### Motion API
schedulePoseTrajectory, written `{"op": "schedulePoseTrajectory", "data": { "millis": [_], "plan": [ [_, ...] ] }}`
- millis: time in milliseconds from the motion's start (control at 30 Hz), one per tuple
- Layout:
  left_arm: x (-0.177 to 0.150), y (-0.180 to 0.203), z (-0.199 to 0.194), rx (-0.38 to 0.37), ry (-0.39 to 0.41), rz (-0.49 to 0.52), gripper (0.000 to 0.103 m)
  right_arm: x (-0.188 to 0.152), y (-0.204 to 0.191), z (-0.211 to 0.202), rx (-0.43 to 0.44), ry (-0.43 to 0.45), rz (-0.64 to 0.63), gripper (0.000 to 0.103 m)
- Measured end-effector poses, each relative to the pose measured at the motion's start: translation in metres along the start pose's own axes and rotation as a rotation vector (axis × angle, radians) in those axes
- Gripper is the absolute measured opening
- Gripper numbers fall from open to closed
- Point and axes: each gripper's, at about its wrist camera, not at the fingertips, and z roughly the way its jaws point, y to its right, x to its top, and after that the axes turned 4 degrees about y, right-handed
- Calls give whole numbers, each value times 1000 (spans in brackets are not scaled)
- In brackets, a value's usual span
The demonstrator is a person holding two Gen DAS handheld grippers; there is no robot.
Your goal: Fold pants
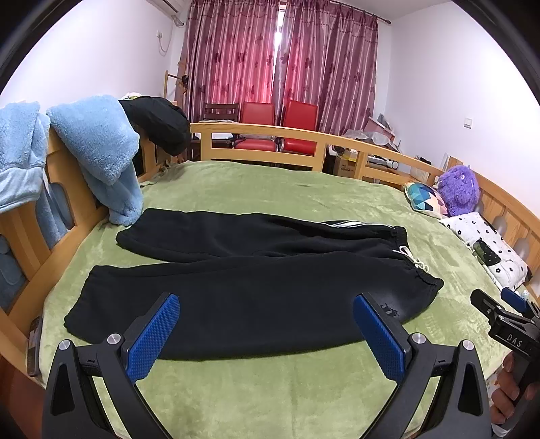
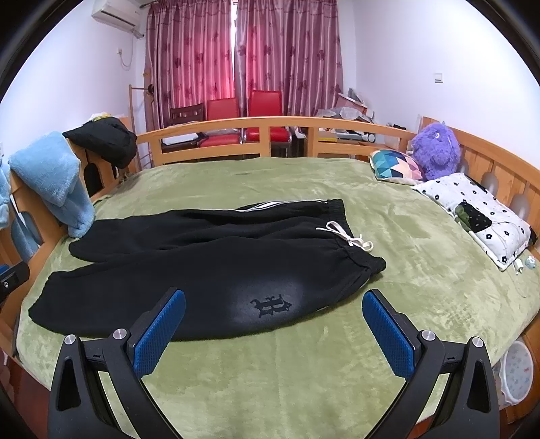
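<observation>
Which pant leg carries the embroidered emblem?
The near leg, closest to both grippers; the far leg shows white side stripes instead.

White walls; closed maroon curtains (image 2: 236,57) backlit; red chairs (image 2: 243,111) behind wooden bed rail (image 2: 270,123); air conditioner (image 2: 116,13) upper left.

The room is evenly and softly lit. Daylight is seen glowing pink through the curtains (image 1: 280,64) at the top centre, with a blown-out white gap between them. Straight lines are bent by strong fisheye distortion, and the corners are cut off by black vignetting. Shadows are faint. Detail is lost in the black pants (image 2: 189,263), where a pale glare patch is seen.
</observation>
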Motion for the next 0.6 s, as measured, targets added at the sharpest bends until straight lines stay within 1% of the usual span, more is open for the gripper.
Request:
{"op": "schedulePoseTrajectory", "data": {
  "millis": [133,333,433,533,600],
  "plan": [
    [2,0,2,7,4,5,103,1,-3,3,-6,2,-3,103],
    [4,-5,15,52,7,2,103,2,-9,12,-9,-7,-25,103],
    [2,-10,26,65,3,-4,103,0,-11,22,-13,-19,-29,103],
    [-3,-22,42,67,-24,-24,103,-5,-15,36,-29,-42,-49,103],
    [-9,-30,52,73,-29,-28,103,-12,-16,50,-13,-58,-73,103]
  ]
}}
